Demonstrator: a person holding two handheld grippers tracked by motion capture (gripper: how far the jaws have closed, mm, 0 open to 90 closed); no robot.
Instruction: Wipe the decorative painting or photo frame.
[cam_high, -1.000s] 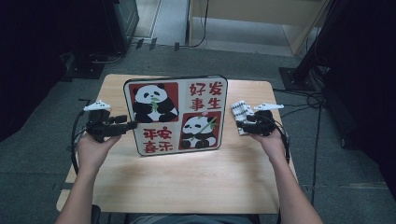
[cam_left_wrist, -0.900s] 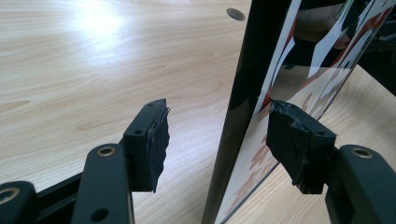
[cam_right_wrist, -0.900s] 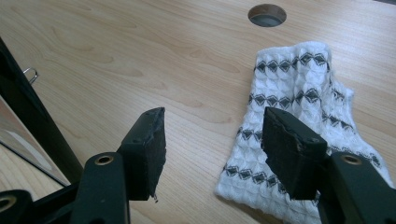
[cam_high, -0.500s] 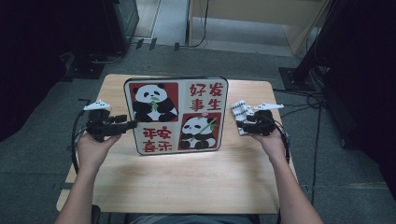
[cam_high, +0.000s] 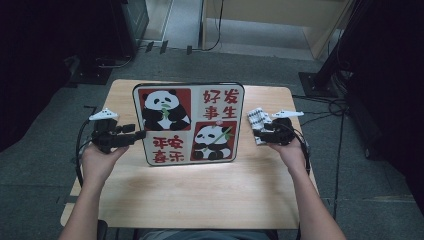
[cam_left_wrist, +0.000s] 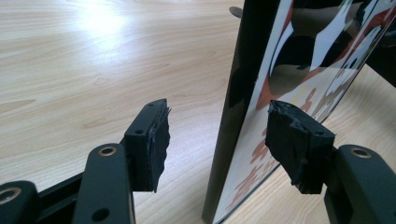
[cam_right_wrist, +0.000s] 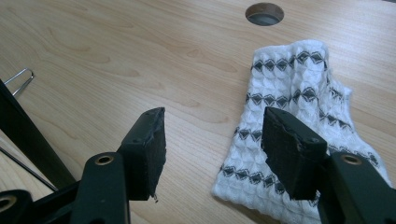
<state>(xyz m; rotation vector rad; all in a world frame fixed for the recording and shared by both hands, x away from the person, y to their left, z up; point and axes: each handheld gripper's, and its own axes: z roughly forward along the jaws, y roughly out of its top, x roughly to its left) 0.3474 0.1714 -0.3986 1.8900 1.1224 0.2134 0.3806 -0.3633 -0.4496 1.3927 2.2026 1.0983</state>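
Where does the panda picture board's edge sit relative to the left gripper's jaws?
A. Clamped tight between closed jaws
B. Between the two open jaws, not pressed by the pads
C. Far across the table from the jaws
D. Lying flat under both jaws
B: in the left gripper view the panda picture board stands on edge between the left gripper pads, with gaps on both sides.

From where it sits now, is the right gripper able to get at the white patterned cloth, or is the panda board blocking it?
Probably yes. The right gripper has its jaws open, with the white patterned cloth lying flat on the table just ahead of them. The panda board stands off to its side, not between them.
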